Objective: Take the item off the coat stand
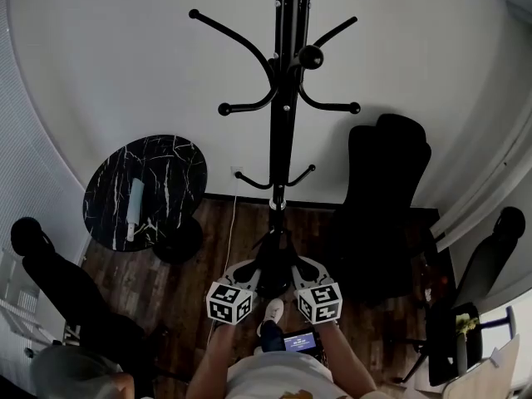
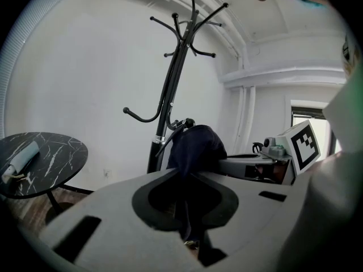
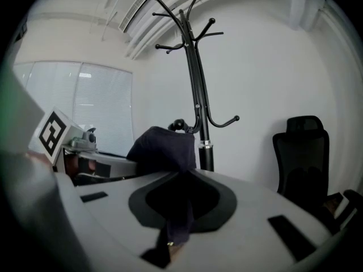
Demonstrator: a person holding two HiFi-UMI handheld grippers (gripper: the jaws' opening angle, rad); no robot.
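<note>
Where the two grippers meet low in the centre of the head view, just in front of the foot of the coat stand (image 1: 285, 98), the left gripper (image 1: 248, 271) and the right gripper (image 1: 306, 269) sit side by side, angled in toward each other, each with its marker cube (image 1: 229, 302) turned up at the camera. The left gripper view shows its jaws drawn narrow on a fold of the dark cloth item (image 2: 195, 146), which runs down through the gap and bunches into a rounded mound above the tips at mid frame. The right gripper view shows the same: narrow jaws pinching a hanging strip of that cloth, with the bulk heaped just left of centre. In both gripper views the mound sits directly in front of the stand's pole, with the knob of a low hook (image 3: 178, 123) showing right at its top edge; whether the cloth hangs on that hook or only lies beside it cannot be told. In the head view, a round marble-topped table (image 1: 145, 191) stands at mid left of the frame with a pale roll (image 1: 135, 206) lying on it. A black office chair (image 1: 386, 189) stands right of the stand, against the white wall (image 1: 125, 65).
</note>
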